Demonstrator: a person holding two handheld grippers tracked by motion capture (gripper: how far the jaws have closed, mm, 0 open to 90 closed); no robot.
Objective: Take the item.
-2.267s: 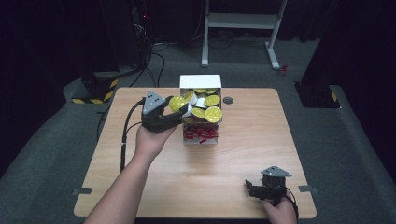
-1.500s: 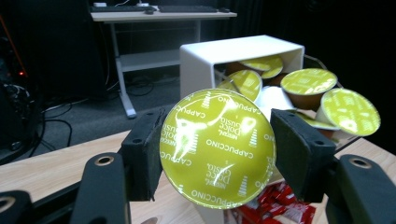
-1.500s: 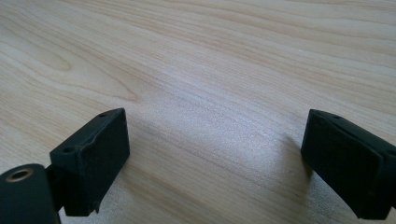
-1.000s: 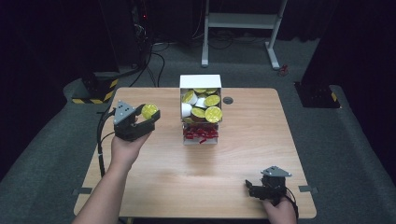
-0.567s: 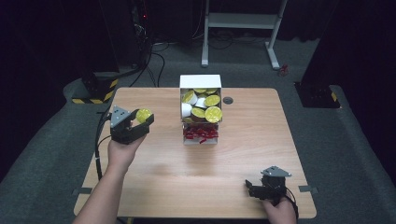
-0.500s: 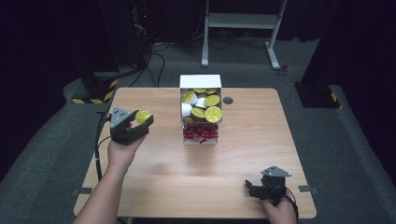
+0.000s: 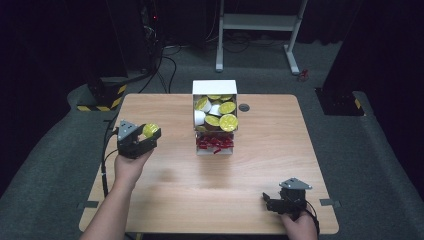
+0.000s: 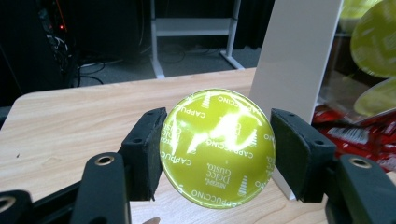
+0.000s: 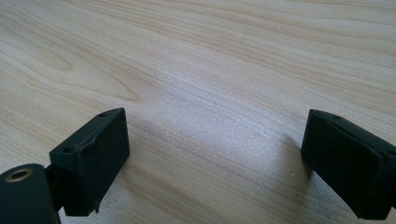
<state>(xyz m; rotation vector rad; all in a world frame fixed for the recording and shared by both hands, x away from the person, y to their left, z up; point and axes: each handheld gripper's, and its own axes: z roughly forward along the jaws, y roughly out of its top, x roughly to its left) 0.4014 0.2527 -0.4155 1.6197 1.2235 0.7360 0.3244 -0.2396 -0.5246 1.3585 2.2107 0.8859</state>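
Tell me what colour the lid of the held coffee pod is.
Shiny yellow-green with white lettering; the coffee pod shows best in the left gripper view.

From above I see my left gripper (image 7: pixel 136 140) at the frame's left, over the bench (image 7: pixel 165 200), holding a yellow-lidded capsule (image 7: pixel 149 130) in its jaws. Mid-frame stands a white box (image 7: pixel 215 88) of similar capsules with something red below it. My right gripper (image 7: pixel 286 199) sits lower right; its jaws look parted, I think.
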